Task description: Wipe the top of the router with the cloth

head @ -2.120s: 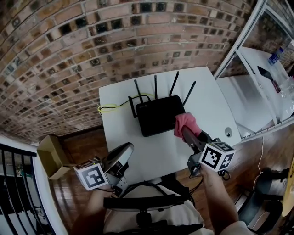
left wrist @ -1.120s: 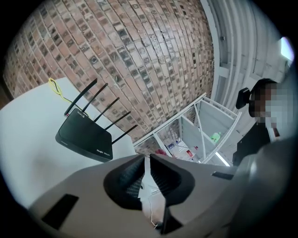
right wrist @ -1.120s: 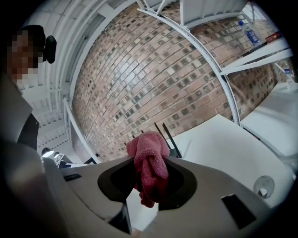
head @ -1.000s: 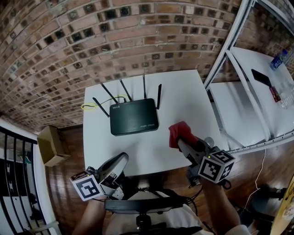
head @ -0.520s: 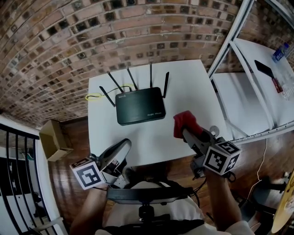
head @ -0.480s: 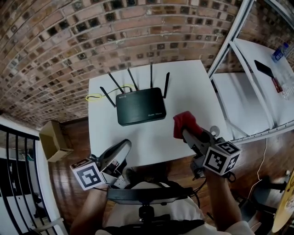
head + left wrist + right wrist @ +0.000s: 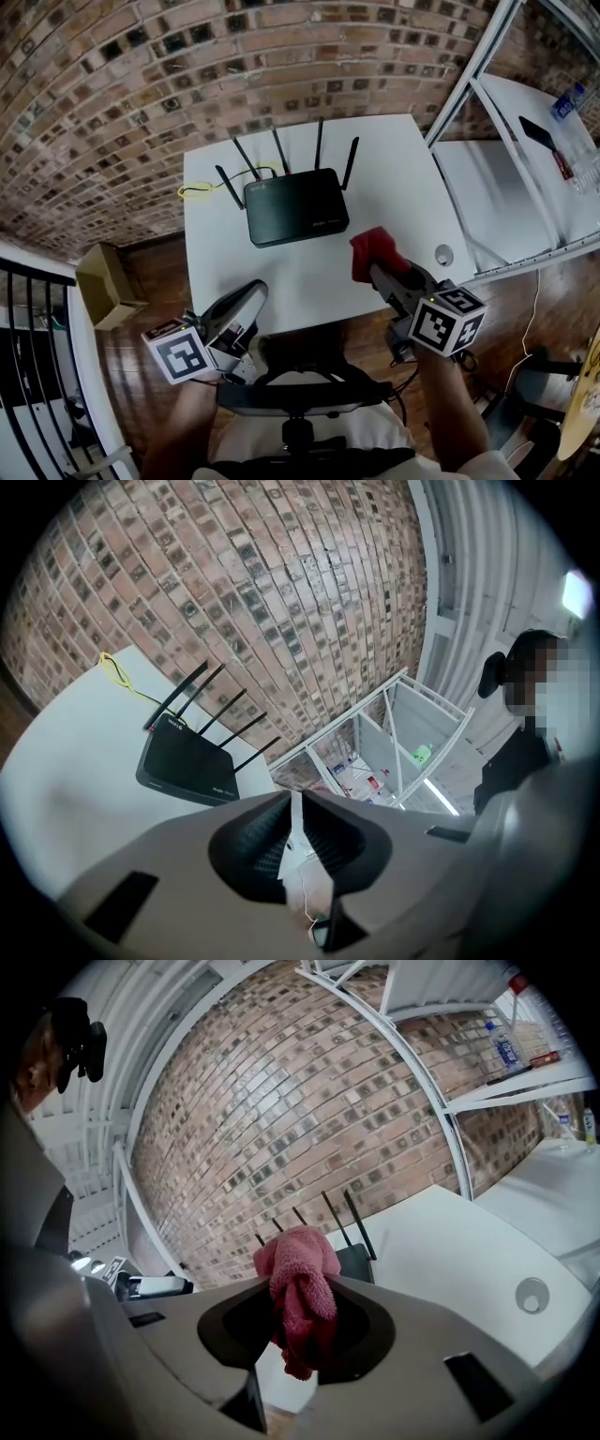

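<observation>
A black router (image 7: 295, 206) with several upright antennas lies flat at the back of the white table (image 7: 394, 169). My right gripper (image 7: 375, 267) is shut on a red cloth (image 7: 370, 251), which is held over the table to the router's front right and does not touch it. In the right gripper view the cloth (image 7: 300, 1279) bunches between the jaws and the router (image 7: 356, 1260) shows just behind it. My left gripper (image 7: 253, 291) hovers at the table's front edge, shut with nothing in it. The left gripper view shows the router (image 7: 183, 761) ahead to the left.
A yellow cable (image 7: 192, 190) loops off the router's back left. A round cable hole (image 7: 443, 254) sits in the table near its right edge. A white metal shelf frame (image 7: 487, 75) stands to the right, a cardboard box (image 7: 103, 286) on the wood floor to the left.
The right gripper with the cloth has drawn back from the router's right edge to the table's front right. The left gripper has stayed at the front edge.
</observation>
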Action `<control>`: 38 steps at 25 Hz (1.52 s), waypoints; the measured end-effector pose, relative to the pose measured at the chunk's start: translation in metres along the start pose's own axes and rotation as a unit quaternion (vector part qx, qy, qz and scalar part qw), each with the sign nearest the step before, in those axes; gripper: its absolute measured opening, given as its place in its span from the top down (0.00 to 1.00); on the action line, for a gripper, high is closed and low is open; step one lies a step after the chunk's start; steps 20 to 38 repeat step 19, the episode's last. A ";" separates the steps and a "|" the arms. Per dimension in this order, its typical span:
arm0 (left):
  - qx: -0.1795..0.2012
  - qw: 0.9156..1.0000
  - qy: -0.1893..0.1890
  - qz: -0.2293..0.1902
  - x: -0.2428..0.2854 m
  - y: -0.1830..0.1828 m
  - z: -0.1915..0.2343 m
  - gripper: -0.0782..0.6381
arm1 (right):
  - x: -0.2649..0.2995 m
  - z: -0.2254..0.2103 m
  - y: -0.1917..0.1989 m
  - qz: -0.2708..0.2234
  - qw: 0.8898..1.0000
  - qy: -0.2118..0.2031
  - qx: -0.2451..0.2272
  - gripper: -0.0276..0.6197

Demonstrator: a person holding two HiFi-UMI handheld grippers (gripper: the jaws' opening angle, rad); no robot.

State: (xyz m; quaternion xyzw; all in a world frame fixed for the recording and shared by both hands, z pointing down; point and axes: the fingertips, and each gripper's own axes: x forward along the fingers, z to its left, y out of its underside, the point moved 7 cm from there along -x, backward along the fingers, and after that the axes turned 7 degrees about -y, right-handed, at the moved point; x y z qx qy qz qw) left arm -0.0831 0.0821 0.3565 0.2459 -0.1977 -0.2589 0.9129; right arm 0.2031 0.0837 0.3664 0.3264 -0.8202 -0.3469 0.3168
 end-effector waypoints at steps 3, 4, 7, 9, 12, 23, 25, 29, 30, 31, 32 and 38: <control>0.006 1.000 0.001 -0.002 -0.003 -0.002 0.007 0.84 | 0.003 0.008 0.006 0.004 1.000 0.002 -0.001 0.76; 0.006 1.000 0.001 -0.001 -0.003 -0.002 0.010 0.84 | 0.004 0.010 0.007 0.005 1.000 0.002 -0.002 0.76; 0.008 1.000 0.003 0.000 0.001 -0.003 0.013 0.84 | 0.007 0.015 0.007 0.004 1.000 0.002 -0.006 0.76; 0.010 1.000 0.005 0.006 0.004 -0.002 0.014 0.84 | 0.007 0.017 0.009 0.004 1.000 0.003 -0.007 0.76; 0.012 1.000 0.004 0.022 0.005 0.001 0.017 0.84 | 0.007 0.020 0.011 0.005 1.000 0.005 -0.007 0.76; 0.013 1.000 0.016 0.014 0.005 -0.001 0.009 0.84 | 0.006 0.023 0.015 0.006 1.000 0.007 -0.006 0.76; 0.013 1.000 0.016 0.014 0.005 -0.001 0.009 0.84 | 0.006 0.023 0.015 0.006 1.000 0.007 -0.006 0.76; 0.013 1.000 0.016 0.014 0.005 -0.001 0.009 0.84 | 0.006 0.023 0.015 0.006 1.000 0.007 -0.006 0.76; 0.013 1.000 0.016 0.014 0.005 -0.001 0.009 0.84 | 0.006 0.023 0.015 0.006 1.000 0.007 -0.006 0.76; 0.013 1.000 0.016 0.014 0.005 -0.001 0.009 0.84 | 0.006 0.023 0.015 0.006 1.000 0.007 -0.006 0.76; 0.013 1.000 0.016 0.014 0.005 -0.001 0.009 0.84 | 0.006 0.023 0.015 0.006 1.000 0.007 -0.006 0.76; 0.013 1.000 0.016 0.014 0.005 -0.001 0.009 0.84 | 0.006 0.023 0.015 0.006 1.000 0.007 -0.006 0.76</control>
